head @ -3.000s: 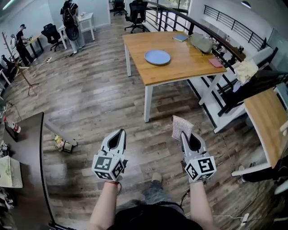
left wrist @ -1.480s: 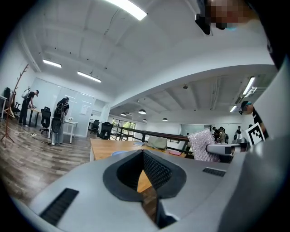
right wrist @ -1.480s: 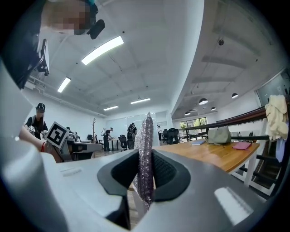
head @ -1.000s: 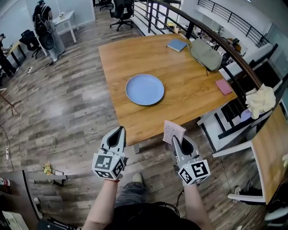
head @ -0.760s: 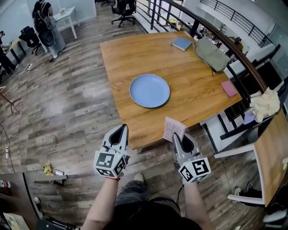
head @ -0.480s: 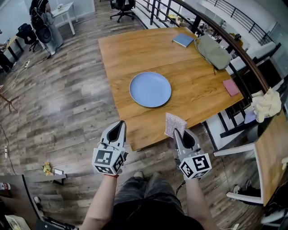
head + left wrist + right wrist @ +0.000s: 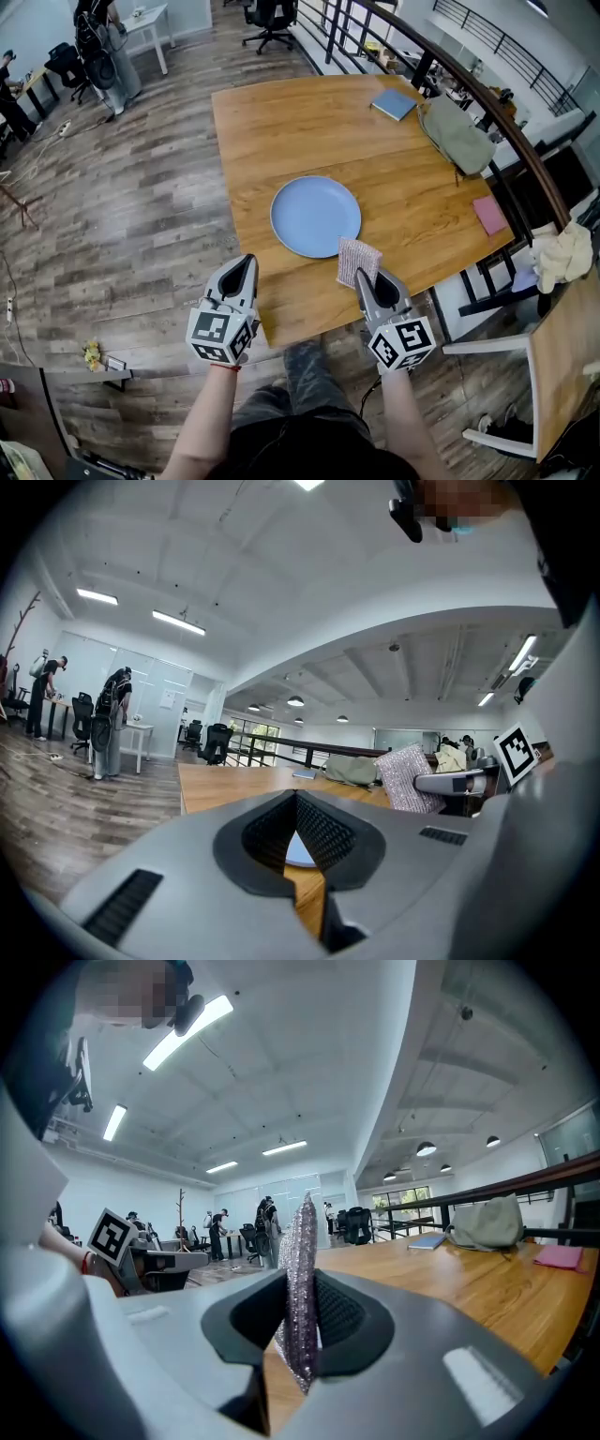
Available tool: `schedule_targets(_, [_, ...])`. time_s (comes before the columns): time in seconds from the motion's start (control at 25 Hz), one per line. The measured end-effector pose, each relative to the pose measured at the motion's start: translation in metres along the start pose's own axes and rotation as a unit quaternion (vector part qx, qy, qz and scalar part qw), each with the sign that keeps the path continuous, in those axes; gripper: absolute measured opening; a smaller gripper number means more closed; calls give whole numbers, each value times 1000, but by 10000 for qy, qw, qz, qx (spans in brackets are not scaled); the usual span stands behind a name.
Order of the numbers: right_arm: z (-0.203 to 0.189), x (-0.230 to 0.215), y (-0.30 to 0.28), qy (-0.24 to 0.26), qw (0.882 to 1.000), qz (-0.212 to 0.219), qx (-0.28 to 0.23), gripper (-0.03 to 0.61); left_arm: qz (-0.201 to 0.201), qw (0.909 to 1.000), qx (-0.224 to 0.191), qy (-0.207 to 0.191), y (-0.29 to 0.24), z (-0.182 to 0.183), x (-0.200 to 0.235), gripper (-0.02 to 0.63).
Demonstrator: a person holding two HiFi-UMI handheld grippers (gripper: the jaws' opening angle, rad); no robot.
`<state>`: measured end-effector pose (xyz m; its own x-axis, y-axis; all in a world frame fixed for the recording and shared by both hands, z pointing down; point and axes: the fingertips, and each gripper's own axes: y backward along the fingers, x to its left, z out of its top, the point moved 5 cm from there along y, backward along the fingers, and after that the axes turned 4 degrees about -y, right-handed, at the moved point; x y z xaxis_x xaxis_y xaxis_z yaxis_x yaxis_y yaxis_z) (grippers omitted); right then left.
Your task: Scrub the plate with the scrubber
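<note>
A round blue plate (image 7: 315, 216) lies flat on the wooden table (image 7: 281, 122), near its front edge. My right gripper (image 7: 364, 276) is shut on the scrubber (image 7: 356, 261), a silvery glittery pad held upright just short of the plate's near rim. In the right gripper view the scrubber (image 7: 302, 1288) stands edge-on between the jaws of the right gripper (image 7: 298, 1327). My left gripper (image 7: 246, 268) hovers over the table's front left edge, shut with nothing in it. A sliver of the plate (image 7: 298, 851) shows past the left gripper (image 7: 298, 841) in the left gripper view.
On the table's far right lie a blue book (image 7: 394, 103), a grey-green bag (image 7: 457, 134) and a pink pad (image 7: 490, 215). A dark railing (image 7: 487, 103) runs behind the table. Chairs (image 7: 487, 309) stand to the right. People and desks (image 7: 103, 37) are far off at the left.
I have walked up to the table: the plate has come from far away to just ahead of the grippers. Both grippers now reach over the table's front edge, the scrubber still held.
</note>
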<state>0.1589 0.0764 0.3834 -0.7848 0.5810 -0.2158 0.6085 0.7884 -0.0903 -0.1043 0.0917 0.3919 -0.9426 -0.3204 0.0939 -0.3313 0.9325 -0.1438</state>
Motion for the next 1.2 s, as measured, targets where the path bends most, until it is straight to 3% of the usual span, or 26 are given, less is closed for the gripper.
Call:
schedule_targets(0.4, [-9,-38,-88,-105,9937,774,803,78,231,9996,189,25,-72,5,22,-3])
schedule_targets(0.72, [-36,-63,-137,-288,9776,954,1851,78,539,9943,874,294,-96,-29,35,-3])
schedule_targets(0.96, [-57,-69,-166,-123,9508,1251,2832,78,572,9881,1393,324,-116,-48,37,5])
schedule_targets(1.08, [-67,-68,-176,253,9299,1410,3389,78,665,9854,1516,387,-120,-53,38,18])
schedule_targets(1.2, [-74,-64,-188,689,9094,1528,3808,78,772,9778,1889,479,-122,-65,46,57])
